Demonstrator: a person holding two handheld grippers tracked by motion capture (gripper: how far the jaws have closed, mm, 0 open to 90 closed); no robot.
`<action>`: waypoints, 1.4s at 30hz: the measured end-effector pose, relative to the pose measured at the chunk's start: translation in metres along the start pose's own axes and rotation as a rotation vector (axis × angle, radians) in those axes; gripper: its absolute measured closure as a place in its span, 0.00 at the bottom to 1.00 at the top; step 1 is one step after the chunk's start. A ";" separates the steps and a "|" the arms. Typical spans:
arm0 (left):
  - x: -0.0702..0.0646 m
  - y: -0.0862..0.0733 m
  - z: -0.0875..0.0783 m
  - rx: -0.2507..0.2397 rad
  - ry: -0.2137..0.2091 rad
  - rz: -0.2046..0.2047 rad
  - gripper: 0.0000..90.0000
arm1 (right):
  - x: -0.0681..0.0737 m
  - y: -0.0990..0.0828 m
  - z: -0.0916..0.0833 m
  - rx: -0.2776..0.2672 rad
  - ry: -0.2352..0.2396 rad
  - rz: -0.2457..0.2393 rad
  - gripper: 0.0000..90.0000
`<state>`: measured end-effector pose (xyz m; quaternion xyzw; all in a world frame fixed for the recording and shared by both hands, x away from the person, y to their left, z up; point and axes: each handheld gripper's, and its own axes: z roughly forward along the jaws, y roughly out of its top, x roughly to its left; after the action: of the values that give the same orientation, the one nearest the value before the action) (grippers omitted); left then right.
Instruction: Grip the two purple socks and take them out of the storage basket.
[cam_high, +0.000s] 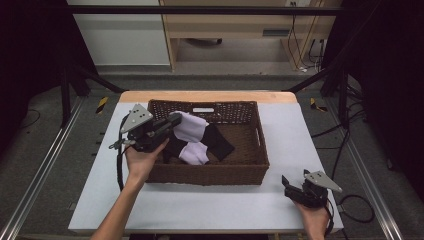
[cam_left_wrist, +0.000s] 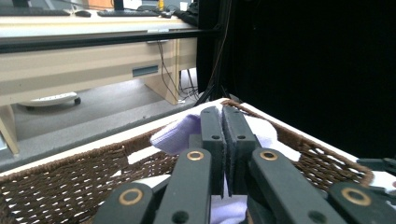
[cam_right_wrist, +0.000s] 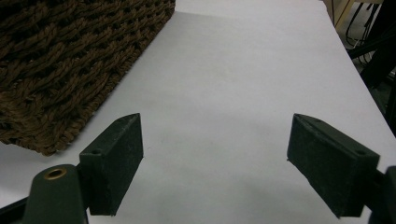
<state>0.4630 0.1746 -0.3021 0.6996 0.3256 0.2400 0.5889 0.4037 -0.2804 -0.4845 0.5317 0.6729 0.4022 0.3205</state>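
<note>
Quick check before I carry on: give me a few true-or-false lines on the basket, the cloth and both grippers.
1. The left gripper is shut on the pale cloth. True.
2. The right gripper holds a black cloth. False: its jaws stand open and bare over the table.
3. The pale cloth lies flat on the table beside the basket. False: it hangs from the left gripper over the basket.
4. A black cloth lies in the basket. True.
5. The right gripper is outside the basket, near its front right corner. True.
</note>
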 end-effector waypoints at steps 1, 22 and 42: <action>-0.001 0.001 -0.003 -0.001 -0.005 0.005 0.97 | 0.000 0.000 0.000 -0.001 -0.001 -0.001 0.21; -0.030 -0.028 -0.078 -0.018 -0.087 0.047 0.97 | 0.000 0.000 0.000 -0.011 -0.008 -0.006 0.21; -0.053 -0.087 -0.084 0.143 -0.153 0.030 0.97 | 0.000 0.000 0.000 -0.011 -0.011 -0.002 0.21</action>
<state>0.3523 0.1998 -0.3688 0.7610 0.2857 0.1707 0.5569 0.4031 -0.2806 -0.4847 0.5313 0.6694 0.4029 0.3276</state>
